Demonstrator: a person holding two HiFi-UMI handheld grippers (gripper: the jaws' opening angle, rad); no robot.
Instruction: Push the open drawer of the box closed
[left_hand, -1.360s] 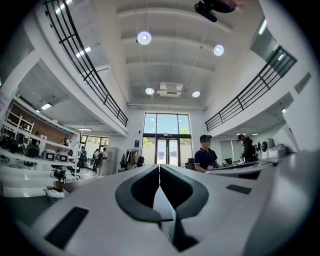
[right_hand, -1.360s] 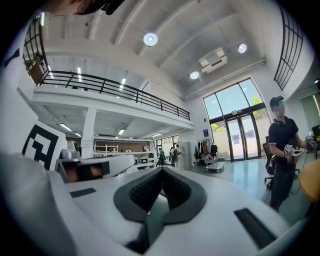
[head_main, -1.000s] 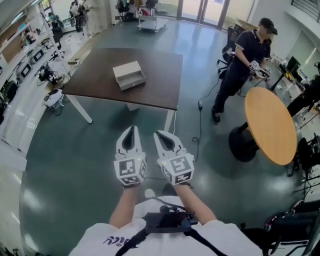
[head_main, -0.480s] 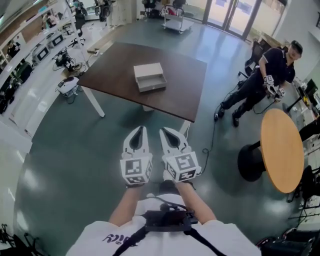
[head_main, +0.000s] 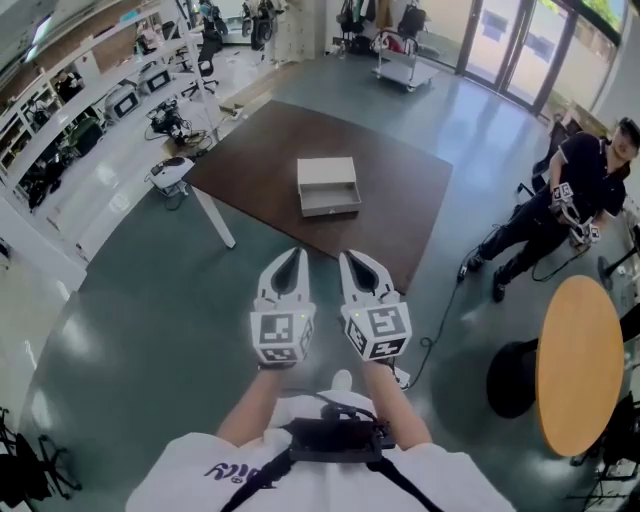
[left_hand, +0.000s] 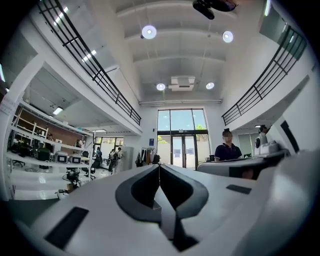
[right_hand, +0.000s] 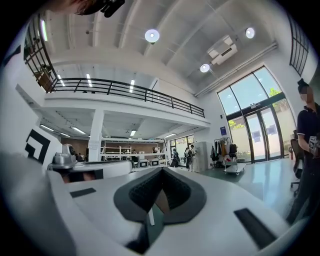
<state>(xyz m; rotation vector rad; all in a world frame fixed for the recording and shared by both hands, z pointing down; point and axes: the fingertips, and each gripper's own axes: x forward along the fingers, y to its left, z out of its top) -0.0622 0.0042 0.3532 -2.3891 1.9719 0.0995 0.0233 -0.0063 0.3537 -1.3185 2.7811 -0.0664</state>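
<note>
Holding left gripper (head_main: 292, 252) and right gripper (head_main: 353, 257) side by side, jaws closed, empty | box (head_main: 327, 172) on table (head_main: 400, 175) well ahead, drawer (head_main: 331, 203) open toward person | risk: an off-centre push may slide the box instead.

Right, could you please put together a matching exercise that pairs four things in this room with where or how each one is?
Things:
1. box with the open drawer
2. round table
3. left tool
4. trolley

Descriptions:
A. light wood top, at the right of the head view
B. shut, nothing between its jaws
C. on the dark brown table
D. near the glass doors at the far end

Pairs: 1-C; 2-A; 3-B; 4-D
</note>
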